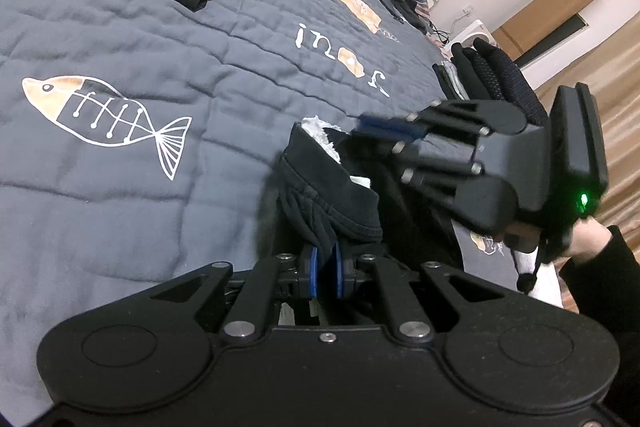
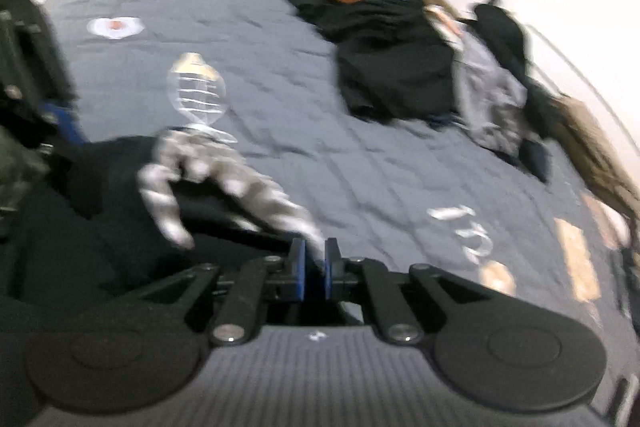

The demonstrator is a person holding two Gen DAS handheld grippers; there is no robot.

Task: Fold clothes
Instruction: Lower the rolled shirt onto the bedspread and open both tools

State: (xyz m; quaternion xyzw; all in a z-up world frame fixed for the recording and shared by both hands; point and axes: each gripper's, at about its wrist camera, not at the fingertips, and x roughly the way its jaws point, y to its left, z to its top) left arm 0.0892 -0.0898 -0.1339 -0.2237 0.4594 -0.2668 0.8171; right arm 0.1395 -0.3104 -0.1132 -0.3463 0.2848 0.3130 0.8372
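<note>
The black fleece-lined garment with white pile inside (image 1: 320, 183) lies bunched at the near edge of the grey-blue quilted bedspread printed with a fish skeleton (image 1: 120, 39), directly ahead of both tools. Its gathered hem runs down into the left gripper (image 1: 325, 273), whose blue pads are clamped on a thin fold of the black fabric. This hold probably anchors one end so the cloth can be drawn out flat.

The right gripper (image 2: 315, 269) has its blue pads pressed together on the whitish fleecy edge (image 2: 224, 179) of the same garment; that edge rises from the pads and trails away to the left over the black body. The view is blurred, so the depth of the pinch cannot be judged. In the left wrist view this tool reaches in from the right, just above the garment.

Unsorted dark clothes (image 2: 384, 47) are heaped along the far side of the bedspread, well apart from the work.
</note>
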